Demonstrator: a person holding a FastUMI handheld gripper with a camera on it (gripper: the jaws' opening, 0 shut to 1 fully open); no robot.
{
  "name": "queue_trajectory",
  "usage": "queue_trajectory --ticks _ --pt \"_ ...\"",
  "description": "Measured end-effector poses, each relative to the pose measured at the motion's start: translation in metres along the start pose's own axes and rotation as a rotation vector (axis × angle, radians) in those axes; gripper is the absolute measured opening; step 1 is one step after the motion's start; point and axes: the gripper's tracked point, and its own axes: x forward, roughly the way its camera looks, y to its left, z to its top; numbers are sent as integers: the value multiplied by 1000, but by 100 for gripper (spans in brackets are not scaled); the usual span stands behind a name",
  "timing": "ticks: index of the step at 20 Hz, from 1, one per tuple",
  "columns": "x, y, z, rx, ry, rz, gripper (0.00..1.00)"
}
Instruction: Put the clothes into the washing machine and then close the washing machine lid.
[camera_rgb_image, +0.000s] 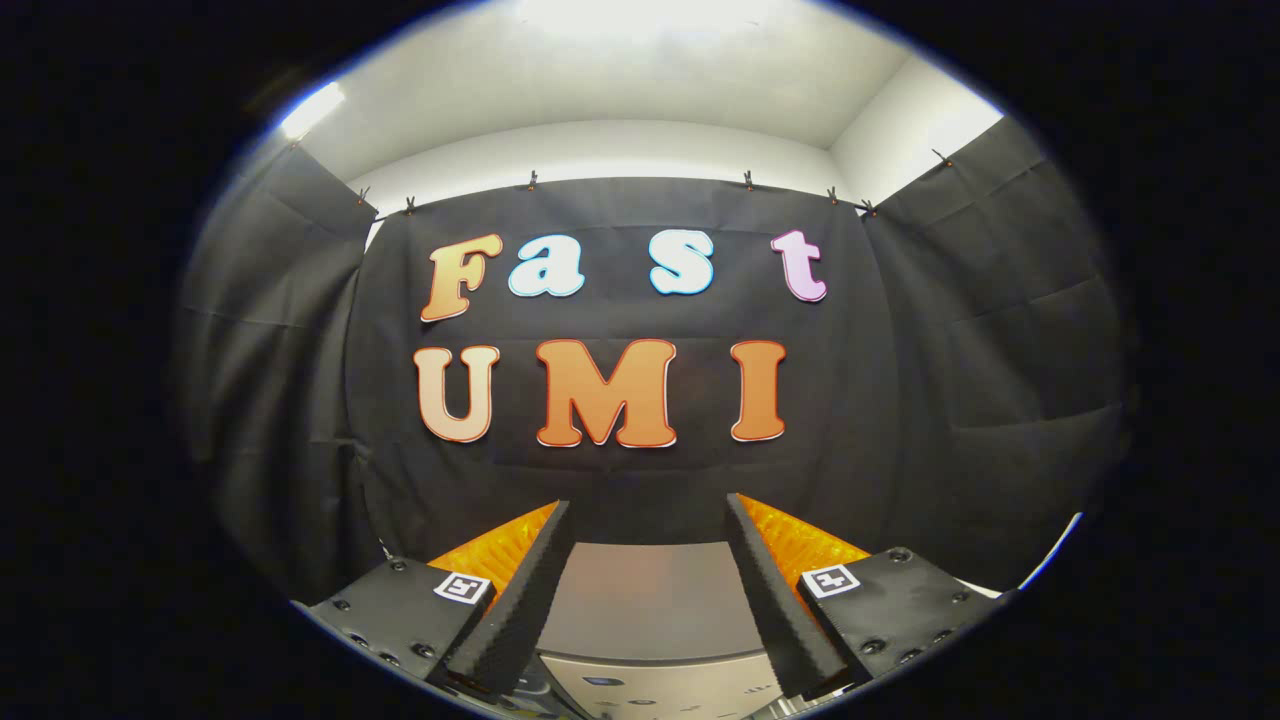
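Two fingers: black, ribbed pads facing in, orange backing behind each; left finger (520, 590), right finger (775, 585).
Gripper (648, 510): spread wide, nothing btwn the pads, touching nothing.
Finger mounts: black blocks w/ screws, one square black-white marker on each; left marker (462, 587), right marker (831, 580).
Washer (650, 600): grey flat top seen btwn the fingers, low and just ahead of them; top looks shut, can't tell for sure from this angle.
Washer front: paler panel strip (655, 690) below the top's edge, a few small dark marks on it, too small to tell what they are.
Washer vs fingers: apart, no contact; top runs from inner side of left finger to inner side of right finger.
Cloth wall (900, 400): black, hung behind the washer and on both sides, folds and creases showing, esp. on the side panels.
Clips (533, 180): small dark clips along the cloth's top edge, several across.
White wall (600, 150): above the cloth, plain.
Ceiling (640, 60): white, bright glare in the middle.
Light (310, 108): bright strip up on the left side, above the left cloth panel.
Gripper pose: roughly level, aimed straight at the back cloth, over the washer's near edge.
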Motion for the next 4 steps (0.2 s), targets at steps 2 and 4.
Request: queue_trajectory --ticks 2,4 --pt "-15 -17 -4 -20 0 -7 97" --pt "-29 -32 -9 -32 -8 -21 97"
